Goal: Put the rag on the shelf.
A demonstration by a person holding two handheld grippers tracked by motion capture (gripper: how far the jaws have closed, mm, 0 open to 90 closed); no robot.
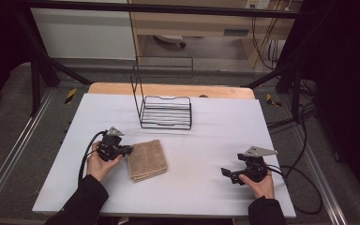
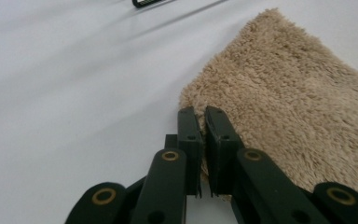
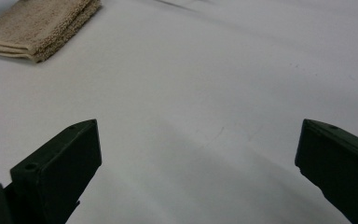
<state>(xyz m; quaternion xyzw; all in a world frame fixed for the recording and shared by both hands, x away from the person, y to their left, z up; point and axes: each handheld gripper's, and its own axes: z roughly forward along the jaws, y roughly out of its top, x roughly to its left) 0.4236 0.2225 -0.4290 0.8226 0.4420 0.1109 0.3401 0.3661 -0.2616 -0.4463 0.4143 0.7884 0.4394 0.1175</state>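
We see the left gripper (image 1: 127,150) at the near-left part of the table (image 1: 215,136), its jaws drawn almost together at the left edge of the folded beige towel (image 1: 146,160). In the left gripper view the two black jaws stand with only a thin gap between them, right where the towel's (image 2: 284,107) fuzzy edge begins; a sliver of pile seems caught in that gap, though the angle is too shallow for us to be sure how much cloth is pinched. We take it as closed on the towel's edge. The hand (image 1: 98,164) holding it rests on the table surface, its dark sleeve coming in from the near edge.

The towel lies flat on the white table, left of the middle and nearer the front edge than the back one, folded into a small thick square.

The right gripper (image 1: 227,173) sits near the front-right corner, well apart from the towel, held low over the surface. In the right gripper view its jaws stand wide apart with bare table between them, and the towel (image 3: 37,28) shows far off at the upper left with its folded layers stacked.

Behind the towel, towards the far edge of the table at the middle, stands a black wire rack (image 1: 165,111), apart from both grippers.
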